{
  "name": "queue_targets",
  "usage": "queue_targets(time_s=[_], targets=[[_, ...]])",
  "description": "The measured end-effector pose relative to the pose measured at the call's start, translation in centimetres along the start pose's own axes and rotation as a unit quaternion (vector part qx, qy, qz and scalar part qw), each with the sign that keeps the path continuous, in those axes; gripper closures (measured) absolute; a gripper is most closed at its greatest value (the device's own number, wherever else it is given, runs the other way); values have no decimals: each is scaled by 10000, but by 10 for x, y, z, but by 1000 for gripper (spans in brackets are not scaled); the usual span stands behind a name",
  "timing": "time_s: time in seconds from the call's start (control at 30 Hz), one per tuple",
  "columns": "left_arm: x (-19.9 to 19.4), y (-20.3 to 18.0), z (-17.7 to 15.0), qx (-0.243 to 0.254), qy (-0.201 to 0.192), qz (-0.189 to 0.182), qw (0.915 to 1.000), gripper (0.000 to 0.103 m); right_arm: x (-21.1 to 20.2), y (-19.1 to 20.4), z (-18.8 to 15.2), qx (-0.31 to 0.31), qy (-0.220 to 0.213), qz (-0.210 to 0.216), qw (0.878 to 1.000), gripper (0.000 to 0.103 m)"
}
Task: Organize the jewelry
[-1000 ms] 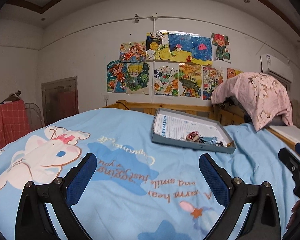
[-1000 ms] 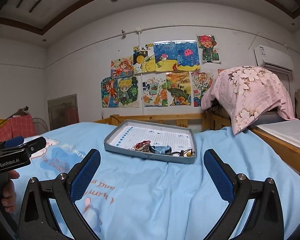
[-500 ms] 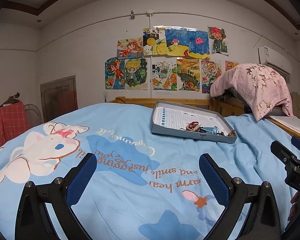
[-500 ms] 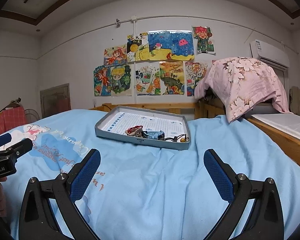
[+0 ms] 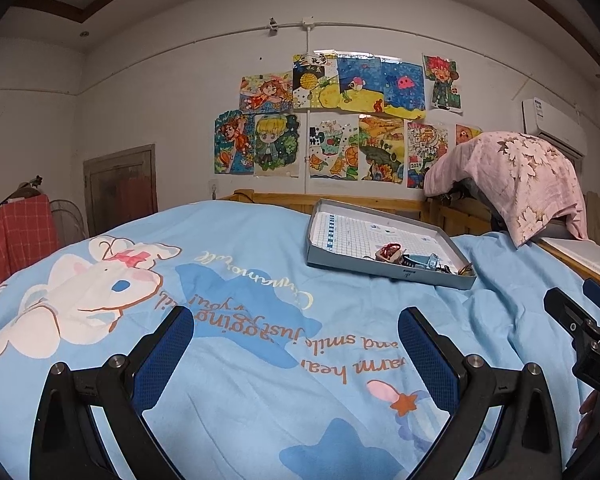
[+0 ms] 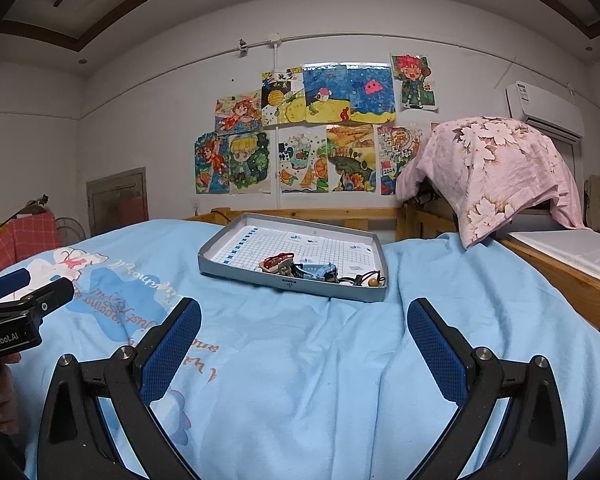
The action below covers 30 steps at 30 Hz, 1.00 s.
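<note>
Here both tools, left tool and right tool, hover wide open, empty, over blue printed bedcover. Jewelry heap sits bunched in shallow grey cardboard tray; sorted or not: unclear.

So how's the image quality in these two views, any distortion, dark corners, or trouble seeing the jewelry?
Left wrist view: strong fisheye bending, dark corners, dim indoor light; the jewelry in the tray is small and hard to tell apart. Right wrist view: same curvature and vignetting, jewelry slightly clearer.
</note>
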<state>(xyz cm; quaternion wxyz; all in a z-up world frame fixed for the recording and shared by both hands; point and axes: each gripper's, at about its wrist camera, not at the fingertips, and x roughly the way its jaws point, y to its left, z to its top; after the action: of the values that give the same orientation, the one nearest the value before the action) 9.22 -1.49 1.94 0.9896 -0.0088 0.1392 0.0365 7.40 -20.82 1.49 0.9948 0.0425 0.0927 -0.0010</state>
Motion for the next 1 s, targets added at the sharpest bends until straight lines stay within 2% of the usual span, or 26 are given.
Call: queue_targets(time_s=[1.0], targets=[[0, 0, -1, 3, 10, -4, 10000, 0, 3, 5, -4, -21, 99, 108, 9999, 2]])
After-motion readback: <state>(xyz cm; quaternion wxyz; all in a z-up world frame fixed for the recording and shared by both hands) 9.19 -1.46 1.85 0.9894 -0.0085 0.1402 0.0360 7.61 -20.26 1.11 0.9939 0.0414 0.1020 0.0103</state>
